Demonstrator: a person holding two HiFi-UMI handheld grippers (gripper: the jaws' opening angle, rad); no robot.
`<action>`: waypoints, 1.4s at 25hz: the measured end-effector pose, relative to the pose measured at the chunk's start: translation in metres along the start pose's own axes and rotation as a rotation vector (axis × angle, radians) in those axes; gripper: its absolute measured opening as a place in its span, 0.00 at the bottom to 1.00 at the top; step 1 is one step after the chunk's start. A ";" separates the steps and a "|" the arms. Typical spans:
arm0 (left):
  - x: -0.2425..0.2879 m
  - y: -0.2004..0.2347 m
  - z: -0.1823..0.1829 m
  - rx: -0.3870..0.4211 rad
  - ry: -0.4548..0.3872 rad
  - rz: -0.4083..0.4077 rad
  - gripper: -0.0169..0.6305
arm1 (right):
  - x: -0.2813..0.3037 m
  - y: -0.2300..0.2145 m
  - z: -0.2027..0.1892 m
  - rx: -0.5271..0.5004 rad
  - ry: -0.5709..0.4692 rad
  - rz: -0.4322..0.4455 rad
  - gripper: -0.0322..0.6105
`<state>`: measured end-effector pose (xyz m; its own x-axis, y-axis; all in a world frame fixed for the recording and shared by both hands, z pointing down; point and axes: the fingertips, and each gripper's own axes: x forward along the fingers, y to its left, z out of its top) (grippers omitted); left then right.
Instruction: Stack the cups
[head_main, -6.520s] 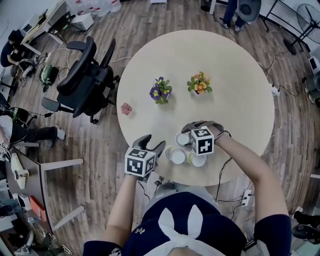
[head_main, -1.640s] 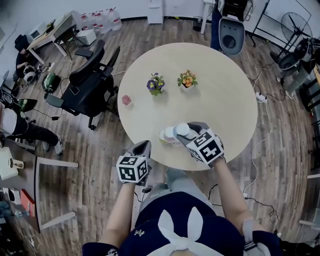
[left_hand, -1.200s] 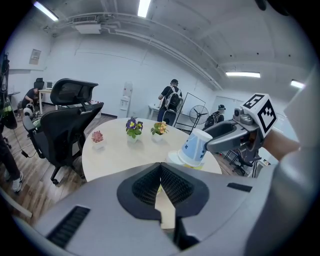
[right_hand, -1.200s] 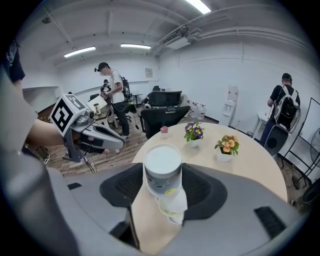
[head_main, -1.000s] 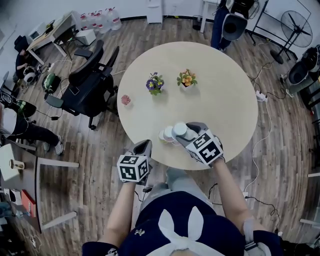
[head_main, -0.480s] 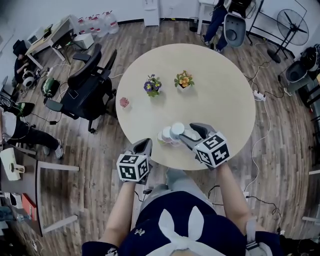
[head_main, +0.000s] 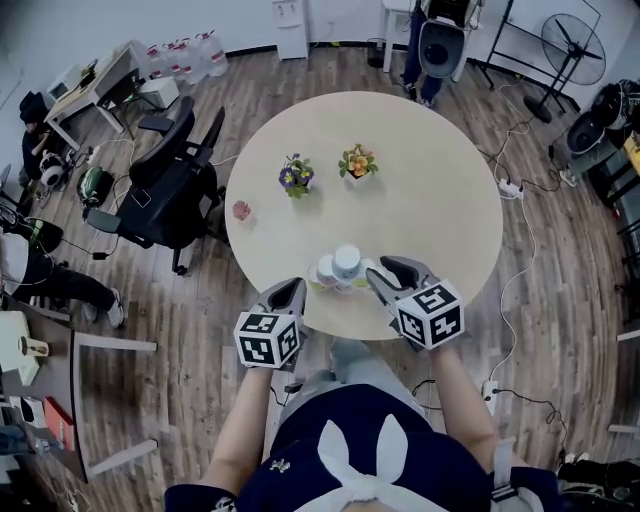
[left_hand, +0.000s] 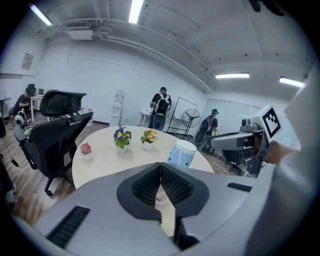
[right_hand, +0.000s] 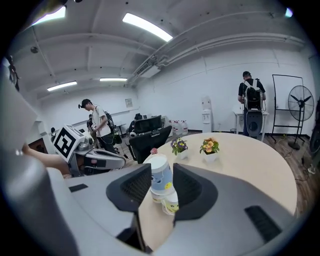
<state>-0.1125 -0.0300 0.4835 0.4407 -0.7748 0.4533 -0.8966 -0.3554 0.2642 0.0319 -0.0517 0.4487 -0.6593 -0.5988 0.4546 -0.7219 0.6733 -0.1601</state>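
Compared with half a second earlier, the right gripper (head_main: 383, 272) had drawn back from the stack of cups (head_main: 346, 261) toward the near edge of the round table (head_main: 440, 190). Its jaws had just been closing, yet they stood apart with nothing gripped; in the right gripper view the stack showed in the gap between them, ahead of the pads and untouched. The right forearm reached forward from the body, with the gripper pointing slightly downward and rolled so that two faces of its cube (head_main: 430, 315) showed. The left gripper (head_main: 289, 293) was held at the table's near rim, left of the cups, its jaws pressed together and empty. The stack stood upright near the table's front edge, with a shorter cup (right_hand: 171, 202) just beside its base. The top cup carried a blue and yellow print and the shorter one a yellow print, both too small to read. Each cube bore black-and-white square markers.
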 end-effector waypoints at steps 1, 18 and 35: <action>0.000 -0.003 0.001 0.004 -0.004 -0.003 0.06 | -0.001 0.001 -0.001 0.009 -0.011 -0.003 0.25; -0.001 -0.057 -0.010 0.106 -0.005 -0.044 0.06 | -0.015 0.043 -0.035 -0.011 -0.040 0.010 0.06; -0.009 -0.089 -0.013 0.164 -0.015 -0.088 0.06 | -0.025 0.061 -0.044 -0.020 -0.055 0.005 0.05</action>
<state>-0.0357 0.0154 0.4669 0.5181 -0.7442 0.4216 -0.8503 -0.5017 0.1593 0.0136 0.0230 0.4664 -0.6738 -0.6178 0.4054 -0.7146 0.6845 -0.1446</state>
